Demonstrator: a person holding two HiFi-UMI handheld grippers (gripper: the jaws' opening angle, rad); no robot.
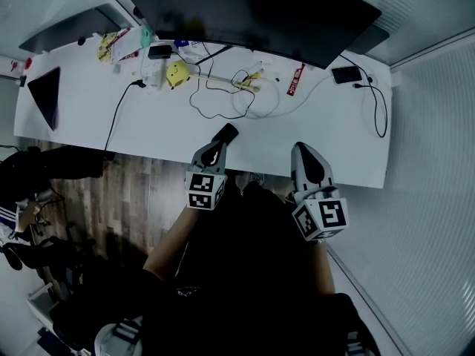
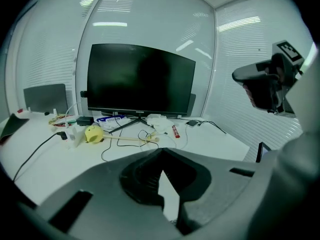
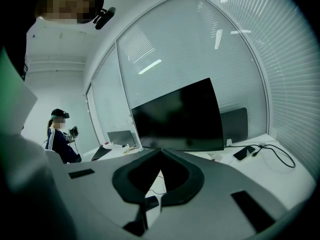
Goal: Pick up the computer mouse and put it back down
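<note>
Count on inspection: two grippers, namely left gripper (image 1: pixel 223 136) and right gripper (image 1: pixel 301 150); one monitor (image 1: pixel 252 10); one desk (image 1: pixel 171 124); one phone (image 1: pixel 346 74); one yellow round object (image 1: pixel 177 73).

- Desk (image 1: pixel 326 136): white top, carrying every item below.
- Monitor (image 1: pixel 252 10): dark screen, along the far edge.
- Phone (image 1: pixel 346 74): flat near the far right corner, with a cable plugged in.
- Yellow round object (image 1: pixel 177 73): near the far edge, just beside a white power strip (image 1: pixel 152 73).
- Loose cables (image 1: pixel 237 99): looped at the desk's middle.
- Red packet (image 1: pixel 296 80): just right of the cables.
- Dark flat slab (image 1: pixel 46 95): by the left edge.
</note>
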